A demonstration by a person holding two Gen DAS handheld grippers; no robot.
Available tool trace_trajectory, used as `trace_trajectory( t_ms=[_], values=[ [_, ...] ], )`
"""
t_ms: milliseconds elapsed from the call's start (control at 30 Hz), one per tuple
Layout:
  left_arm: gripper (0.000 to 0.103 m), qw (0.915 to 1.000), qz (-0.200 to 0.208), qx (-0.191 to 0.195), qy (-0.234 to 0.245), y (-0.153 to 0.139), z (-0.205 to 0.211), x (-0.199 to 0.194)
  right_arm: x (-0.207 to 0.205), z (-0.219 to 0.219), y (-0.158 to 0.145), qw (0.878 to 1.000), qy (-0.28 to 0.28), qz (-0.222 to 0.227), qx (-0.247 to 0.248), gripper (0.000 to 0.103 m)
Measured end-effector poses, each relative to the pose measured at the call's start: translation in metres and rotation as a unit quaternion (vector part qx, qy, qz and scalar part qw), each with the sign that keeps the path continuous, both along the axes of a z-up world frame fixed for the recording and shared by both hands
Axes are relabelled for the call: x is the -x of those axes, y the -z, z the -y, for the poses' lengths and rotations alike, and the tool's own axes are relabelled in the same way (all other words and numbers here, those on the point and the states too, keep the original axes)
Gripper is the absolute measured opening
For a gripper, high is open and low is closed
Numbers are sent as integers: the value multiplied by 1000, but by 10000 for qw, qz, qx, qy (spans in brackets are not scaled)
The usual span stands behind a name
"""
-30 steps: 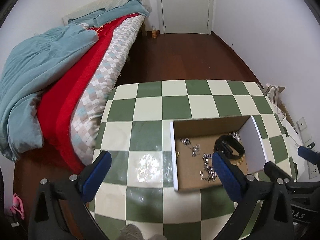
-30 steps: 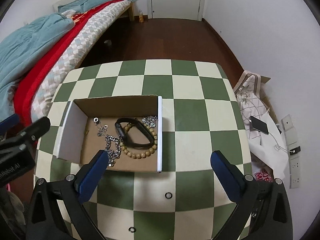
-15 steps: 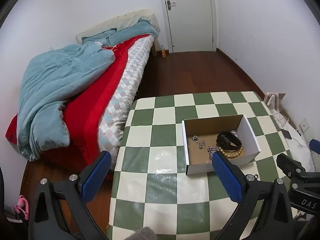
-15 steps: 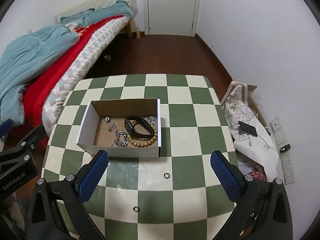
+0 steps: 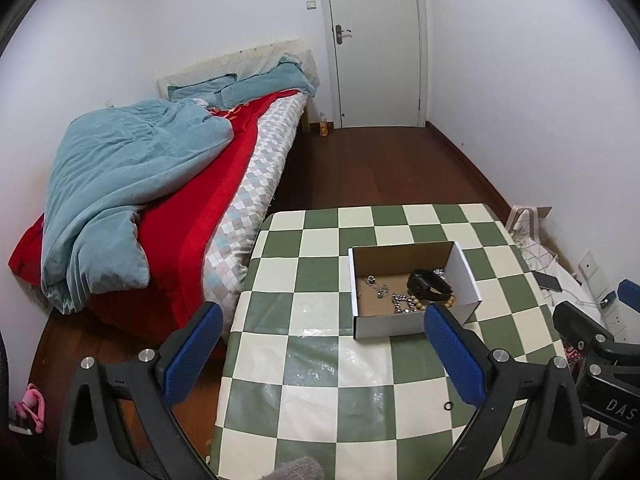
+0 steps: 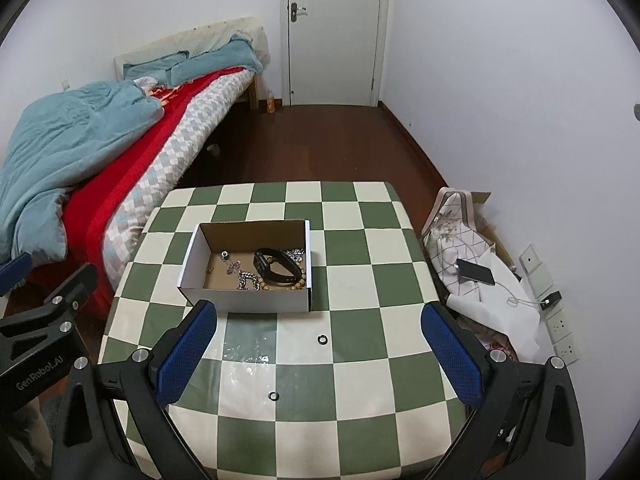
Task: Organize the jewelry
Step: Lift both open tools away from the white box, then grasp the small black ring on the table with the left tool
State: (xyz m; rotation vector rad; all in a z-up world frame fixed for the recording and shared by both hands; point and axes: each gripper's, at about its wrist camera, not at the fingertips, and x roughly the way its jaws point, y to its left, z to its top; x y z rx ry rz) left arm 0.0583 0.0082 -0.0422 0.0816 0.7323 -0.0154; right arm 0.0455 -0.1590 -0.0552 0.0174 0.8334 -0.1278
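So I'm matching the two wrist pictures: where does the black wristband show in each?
Left wrist: black wristband right of centre, in the cardboard box, near its right wall.
Right wrist: black wristband near centre, in the box's right half.
Shared landmark: the white door.

White walls, closed door (image 6: 335,36), dark wood floor (image 6: 320,148), unmade bed (image 5: 168,184).

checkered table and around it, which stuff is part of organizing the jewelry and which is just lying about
Part of the job:
white cardboard box
black wristband
tan wooden bead bracelet
silver chain pieces
two small black rings on the table

Just lying about:
black phone with white cable
crumpled teal blanket
orange drink bottle
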Motion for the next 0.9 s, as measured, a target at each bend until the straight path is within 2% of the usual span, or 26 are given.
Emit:
trace_trajectory(
  t_ms=[133, 233, 267, 300, 333, 367, 633, 833, 900],
  values=[
    [103, 9999, 91, -1, -58, 2, 4, 8, 11, 7, -2, 9997, 5, 73, -221, 103],
    [103, 9999, 94, -83, -105, 16, 10, 13, 19, 18, 9, 9995, 141, 93, -280, 103],
    [103, 9999, 17, -108, -94, 24, 14, 14, 20, 22, 16, 9994, 182, 54, -281, 99],
    [103, 9998, -95, -130, -70, 33, 19, 14, 21, 28, 24, 9992, 208, -19, -343, 92],
    [103, 9996, -230, -162, -44, 45, 24, 14, 21, 34, 34, 9988, 259, -138, -389, 65],
    [103, 9992, -351, -201, -22, 57, 30, 14, 20, 41, 48, 9980, 319, -335, -431, 49],
    [103, 9911, -1247, -361, 288, 142, 85, 11, 25, 87, 124, 9904, 704, -850, -835, 47],
    [101, 9861, -1522, -394, 532, 176, 116, 8, 25, 114, 157, 9826, 1013, -1074, -1124, 47],
    [94, 9845, -1596, -385, 621, 183, 123, 7, 24, 119, 161, 9812, 1055, -1097, -1183, 47]
  ],
)
